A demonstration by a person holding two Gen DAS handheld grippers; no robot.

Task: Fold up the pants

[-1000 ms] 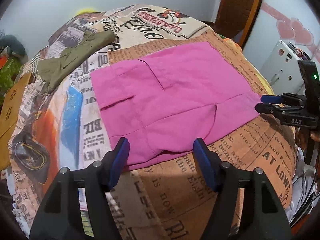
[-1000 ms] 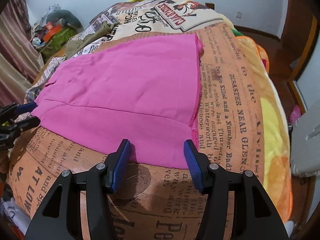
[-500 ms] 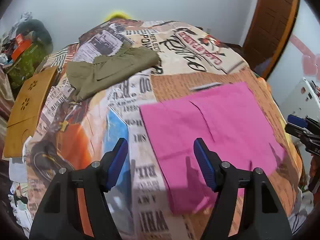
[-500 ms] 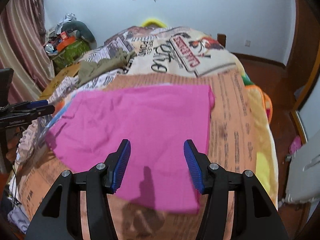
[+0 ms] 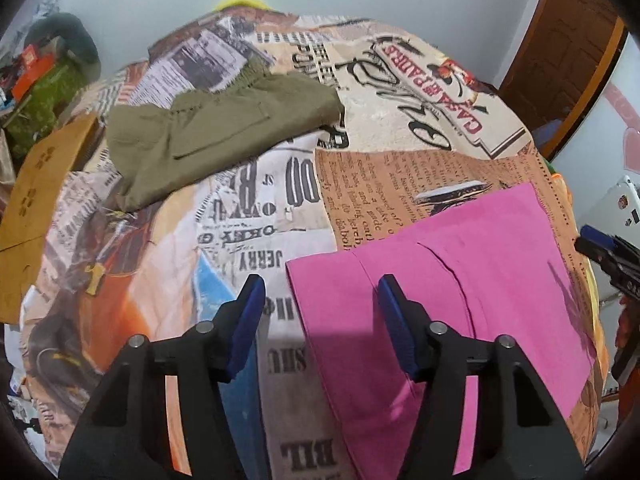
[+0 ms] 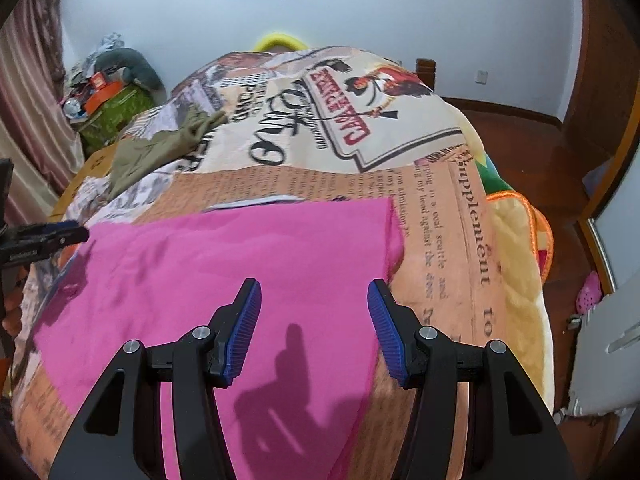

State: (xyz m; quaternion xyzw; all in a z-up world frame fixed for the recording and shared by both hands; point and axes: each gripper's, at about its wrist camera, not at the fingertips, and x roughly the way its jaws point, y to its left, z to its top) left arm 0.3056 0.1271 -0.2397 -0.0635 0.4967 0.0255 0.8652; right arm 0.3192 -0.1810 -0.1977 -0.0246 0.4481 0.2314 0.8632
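Pink pants (image 6: 240, 272) flat below both tools, jaws apart.

Bed under newspaper-print blanket (image 5: 248, 200), carrying flat folded pink pants (image 5: 480, 280) and, well apart, crumpled olive-green pants (image 5: 216, 132).

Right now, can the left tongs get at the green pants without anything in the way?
Probably yes. The left tongs are open and empty, and only bare blanket lies between them and the green pants. The pink pants sit off to the right.
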